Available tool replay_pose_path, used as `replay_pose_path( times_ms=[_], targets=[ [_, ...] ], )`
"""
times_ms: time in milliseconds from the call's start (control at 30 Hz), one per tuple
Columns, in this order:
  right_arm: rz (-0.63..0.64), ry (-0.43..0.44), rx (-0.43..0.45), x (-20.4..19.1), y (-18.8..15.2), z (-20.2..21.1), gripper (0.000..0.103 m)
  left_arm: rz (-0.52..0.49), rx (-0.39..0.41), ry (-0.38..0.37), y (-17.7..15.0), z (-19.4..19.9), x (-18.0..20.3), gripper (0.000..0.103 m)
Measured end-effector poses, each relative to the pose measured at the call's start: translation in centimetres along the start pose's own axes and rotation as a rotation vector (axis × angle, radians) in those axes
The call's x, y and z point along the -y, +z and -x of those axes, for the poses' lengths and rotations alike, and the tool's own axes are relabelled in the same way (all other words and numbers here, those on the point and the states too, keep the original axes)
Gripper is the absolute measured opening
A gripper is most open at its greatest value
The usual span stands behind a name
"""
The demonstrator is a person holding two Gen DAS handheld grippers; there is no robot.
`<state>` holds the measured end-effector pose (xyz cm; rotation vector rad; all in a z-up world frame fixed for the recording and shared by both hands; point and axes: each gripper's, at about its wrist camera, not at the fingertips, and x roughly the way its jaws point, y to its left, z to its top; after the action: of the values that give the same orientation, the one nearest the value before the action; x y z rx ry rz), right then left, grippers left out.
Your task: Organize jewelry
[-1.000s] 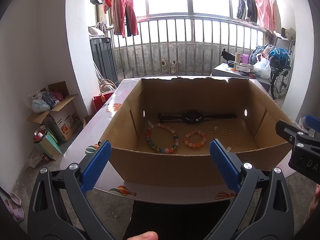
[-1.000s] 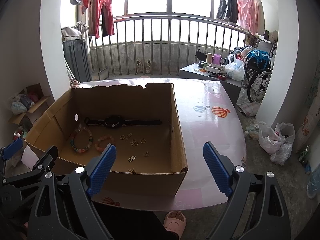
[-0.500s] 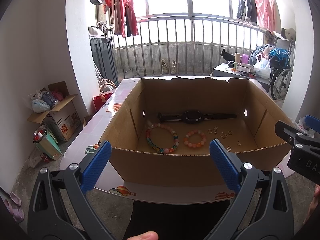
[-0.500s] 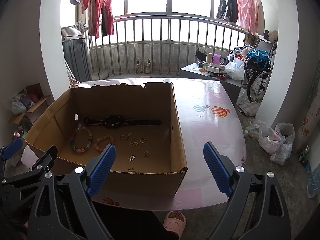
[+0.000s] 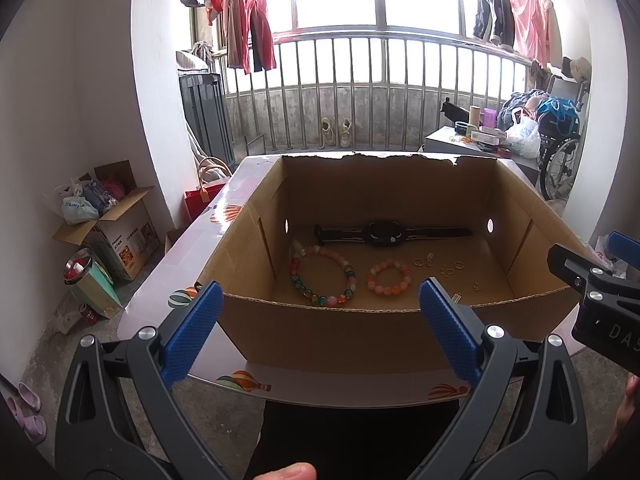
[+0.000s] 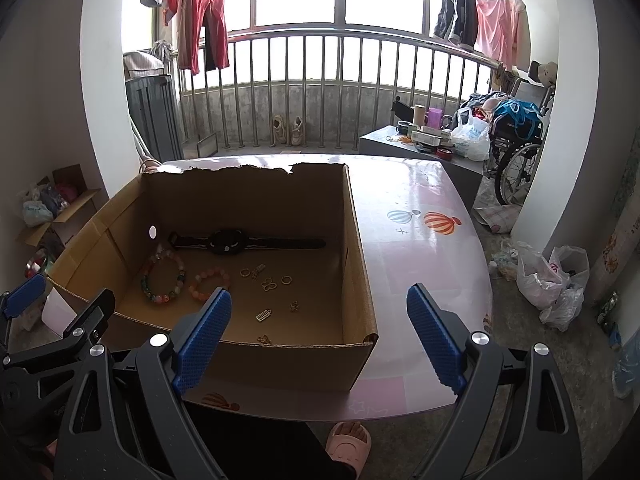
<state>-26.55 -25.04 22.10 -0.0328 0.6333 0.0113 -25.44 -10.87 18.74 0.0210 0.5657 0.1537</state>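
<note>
An open cardboard box (image 5: 360, 332) (image 6: 356, 264) stands on the pink table. On its floor lie a black watch (image 5: 384, 234) (image 6: 228, 242), a multicolour bead bracelet (image 5: 322, 276) (image 6: 162, 278), an orange bead bracelet (image 5: 388, 278) (image 6: 208, 280) and several small gold rings and charms (image 5: 444, 268) (image 6: 272, 282). My left gripper (image 5: 318, 328) is open and empty, held in front of the box's near wall. My right gripper (image 6: 318, 334) is open and empty, near the box's front right corner. All jewelry lies apart from both grippers.
The pink table (image 6: 420, 248) with balloon prints extends right of the box. Its near edge (image 5: 360, 398) lies just beyond my fingers. Boxes and bags (image 5: 104, 216) sit on the floor at left. A wheelchair (image 6: 516, 152) and plastic bags (image 6: 548, 276) are at right.
</note>
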Motion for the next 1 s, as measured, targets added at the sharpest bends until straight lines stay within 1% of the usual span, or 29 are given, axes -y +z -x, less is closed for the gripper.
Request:
replay_pose_path(
  times_ms=[333, 800, 1000],
  targets=[
    [0.014, -0.015, 0.013, -0.26, 0.12, 0.59, 0.087, 0.006, -0.004, -0.015, -0.1, -0.07, -0.11, 0.095],
    [0.023, -0.018, 0.017, -0.32, 0.22, 0.84, 0.087, 0.0, 0.001, -0.005, -0.09, -0.05, -0.05, 0.095],
    [0.03, -0.019, 0.017, -0.46, 0.23, 0.91, 0.087, -0.011, 0.004, 0.012, -0.09, 0.01, 0.11, 0.095]
  ],
)
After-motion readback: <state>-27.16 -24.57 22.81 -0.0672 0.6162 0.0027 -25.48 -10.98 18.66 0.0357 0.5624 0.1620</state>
